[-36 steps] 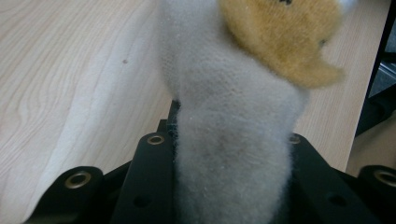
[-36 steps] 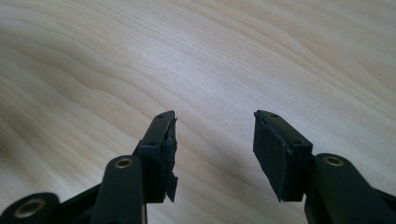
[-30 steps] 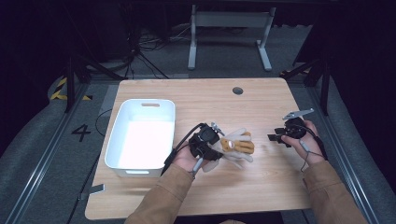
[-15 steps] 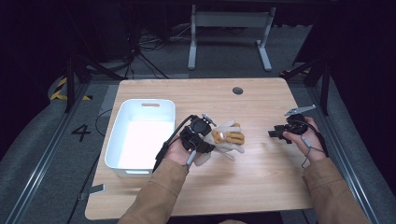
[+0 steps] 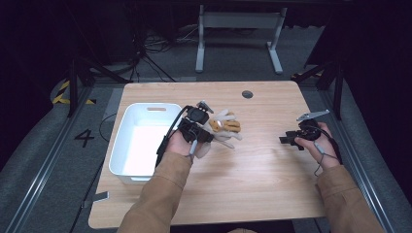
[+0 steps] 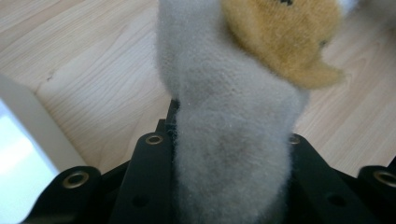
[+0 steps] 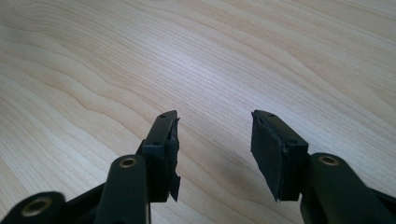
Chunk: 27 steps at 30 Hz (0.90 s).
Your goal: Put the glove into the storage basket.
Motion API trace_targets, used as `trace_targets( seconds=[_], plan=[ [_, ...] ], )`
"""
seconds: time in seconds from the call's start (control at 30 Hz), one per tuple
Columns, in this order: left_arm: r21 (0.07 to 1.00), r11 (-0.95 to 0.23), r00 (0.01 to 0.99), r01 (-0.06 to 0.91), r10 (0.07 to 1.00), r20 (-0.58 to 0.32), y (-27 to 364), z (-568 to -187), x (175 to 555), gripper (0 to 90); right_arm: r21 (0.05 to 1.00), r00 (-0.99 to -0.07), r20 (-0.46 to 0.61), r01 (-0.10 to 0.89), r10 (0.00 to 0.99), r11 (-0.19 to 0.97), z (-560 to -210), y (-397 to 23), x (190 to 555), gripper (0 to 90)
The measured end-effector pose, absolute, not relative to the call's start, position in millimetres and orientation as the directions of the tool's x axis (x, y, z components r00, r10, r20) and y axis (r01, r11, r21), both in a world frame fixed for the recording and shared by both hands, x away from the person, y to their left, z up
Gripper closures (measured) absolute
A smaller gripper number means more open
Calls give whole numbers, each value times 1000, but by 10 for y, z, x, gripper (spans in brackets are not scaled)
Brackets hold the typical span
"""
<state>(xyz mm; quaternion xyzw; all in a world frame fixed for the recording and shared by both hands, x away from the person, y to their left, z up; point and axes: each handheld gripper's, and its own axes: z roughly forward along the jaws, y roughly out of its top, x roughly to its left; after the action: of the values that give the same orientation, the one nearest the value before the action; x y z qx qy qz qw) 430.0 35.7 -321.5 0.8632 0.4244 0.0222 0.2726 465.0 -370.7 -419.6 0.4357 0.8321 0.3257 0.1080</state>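
Left tongs [image 5: 206,132] clamped tight on the grey limb of a plush toy [image 5: 224,127]; toy's white-and-orange body hangs just beyond the tips, clear of the tabletop [image 5: 272,194]. Since 1 second ago, left tongs and toy have lifted and shifted toward the white bin [image 5: 141,145], which now sits just beside them on their outer side. Reads as a carry under way; drop into the bin likely next, grip looks secure. Right tongs [image 5: 286,140] well apart across the tabletop, jaws parted with nothing between them, low over bare wood; idle, no part in this step.
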Motion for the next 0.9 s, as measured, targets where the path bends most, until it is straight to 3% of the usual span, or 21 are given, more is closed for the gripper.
trace_targets(
  seconds=[0.4, 0.9],
  plan=[
    [394, -418, 509, 818, 846, -160, 362, -3102, 4480, 709, 641, -576, 114, 665, 809, 384, -4191, -3813, 4591, 515],
    [344, -328, 403, 880, 899, -174, 461, -2945, 4630, 709, 637, -572, 115, 670, 812, 382, -4204, -3834, 4537, 509]
  ],
)
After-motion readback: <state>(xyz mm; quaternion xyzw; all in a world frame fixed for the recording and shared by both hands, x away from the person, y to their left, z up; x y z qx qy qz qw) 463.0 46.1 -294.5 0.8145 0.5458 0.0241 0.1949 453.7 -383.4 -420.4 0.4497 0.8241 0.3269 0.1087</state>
